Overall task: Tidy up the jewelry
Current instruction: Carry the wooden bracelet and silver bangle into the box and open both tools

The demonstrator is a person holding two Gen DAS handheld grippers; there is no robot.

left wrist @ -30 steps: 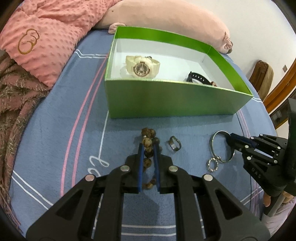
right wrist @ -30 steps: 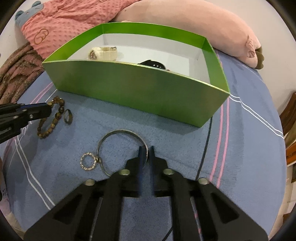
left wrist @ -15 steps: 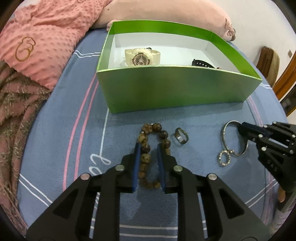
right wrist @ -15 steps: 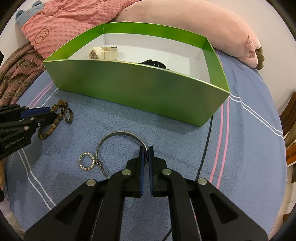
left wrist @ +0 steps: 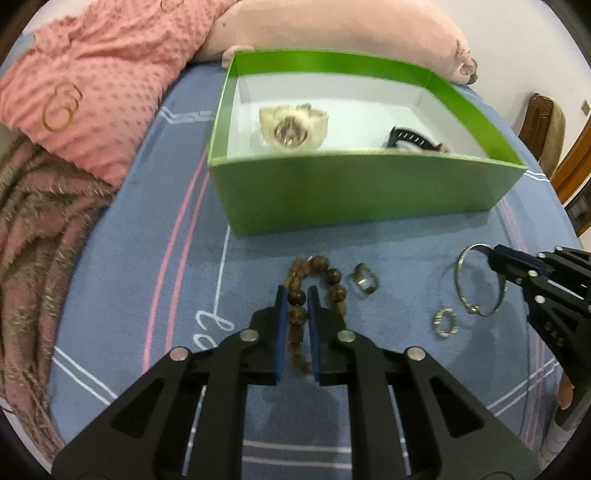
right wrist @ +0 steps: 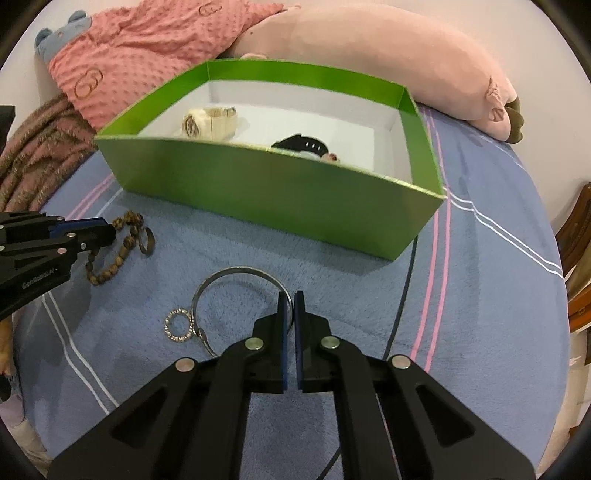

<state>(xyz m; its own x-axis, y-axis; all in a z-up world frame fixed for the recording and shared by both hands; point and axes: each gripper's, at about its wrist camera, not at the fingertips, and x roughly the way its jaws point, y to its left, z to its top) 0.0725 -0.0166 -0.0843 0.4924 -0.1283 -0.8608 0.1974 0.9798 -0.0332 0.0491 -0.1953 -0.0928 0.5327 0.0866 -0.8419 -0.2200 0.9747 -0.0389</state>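
Note:
My left gripper (left wrist: pixel 294 291) is shut on a brown bead bracelet (left wrist: pixel 325 267), which hangs a little above the blue bedspread; it also shows in the right wrist view (right wrist: pixel 110 258). My right gripper (right wrist: pixel 290 295) is shut on a thin silver bangle (right wrist: pixel 229 275) with a small sparkly ring (right wrist: pixel 179 325) attached; the bangle also shows in the left wrist view (left wrist: pixel 461 273). A dark metal ring (left wrist: pixel 364 282) lies between them. The green box (left wrist: pixel 362 199) ahead holds a cream watch (left wrist: pixel 293 125) and a black watch (left wrist: pixel 410 138).
A pink dotted pillow (left wrist: pixel 85 85) and a pink plush toy (left wrist: pixel 332 26) lie behind the box. A brown fringed blanket (left wrist: pixel 33 236) lies at the left. A wooden chair (left wrist: pixel 543 125) stands at the far right.
Both grippers have lifted and tilted up, so the box floor shows more. The left gripper closed on the bead bracelet and raised it. The right gripper stays shut on the bangle.

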